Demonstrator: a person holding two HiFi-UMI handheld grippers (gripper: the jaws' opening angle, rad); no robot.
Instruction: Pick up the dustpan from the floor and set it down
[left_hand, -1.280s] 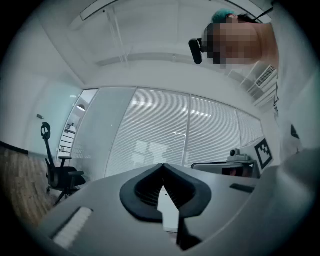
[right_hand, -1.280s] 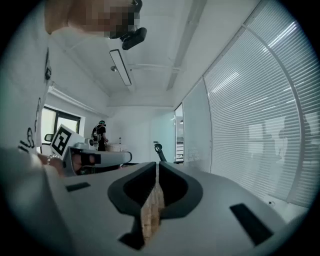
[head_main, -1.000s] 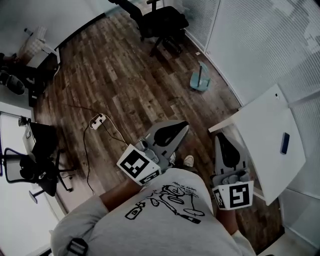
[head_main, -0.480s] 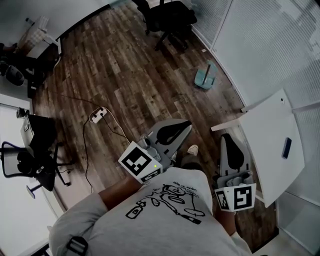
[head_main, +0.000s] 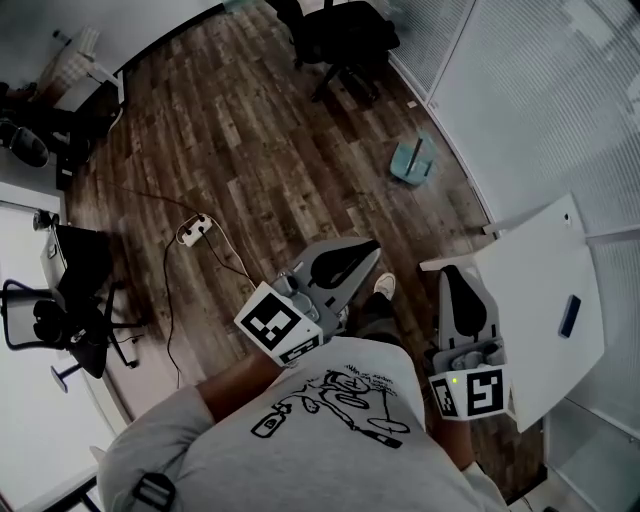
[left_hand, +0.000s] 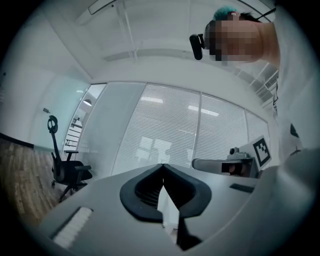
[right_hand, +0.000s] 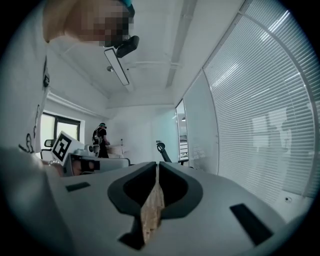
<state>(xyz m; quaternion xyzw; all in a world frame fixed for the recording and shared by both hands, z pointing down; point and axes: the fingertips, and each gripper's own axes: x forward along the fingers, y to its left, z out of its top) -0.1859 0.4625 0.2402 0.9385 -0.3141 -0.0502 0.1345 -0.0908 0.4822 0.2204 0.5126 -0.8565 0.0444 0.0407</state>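
Note:
The dustpan (head_main: 412, 161) is a small teal thing with an upright handle, on the wooden floor by the glass wall at the far right of the head view. Both grippers are held level in front of my chest, well short of it. My left gripper (head_main: 371, 247) points toward it, jaws shut with nothing between them; in the left gripper view its tips (left_hand: 163, 165) meet against the blinds. My right gripper (head_main: 454, 271) is also shut and empty, beside the corner of the white table; its tips (right_hand: 157, 163) touch in the right gripper view. Neither gripper view shows the dustpan.
A white table (head_main: 535, 300) with a small dark object (head_main: 569, 315) stands at the right. A black office chair (head_main: 345, 40) stands beyond the dustpan. A power strip (head_main: 195, 233) with a cable lies on the floor at left, near another chair (head_main: 70, 315). My shoe (head_main: 383, 286) shows below the grippers.
I have stepped forward: my shoe has moved ahead and the white table has drawn closer to the right gripper. Both grippers stay shut and keep their pose.

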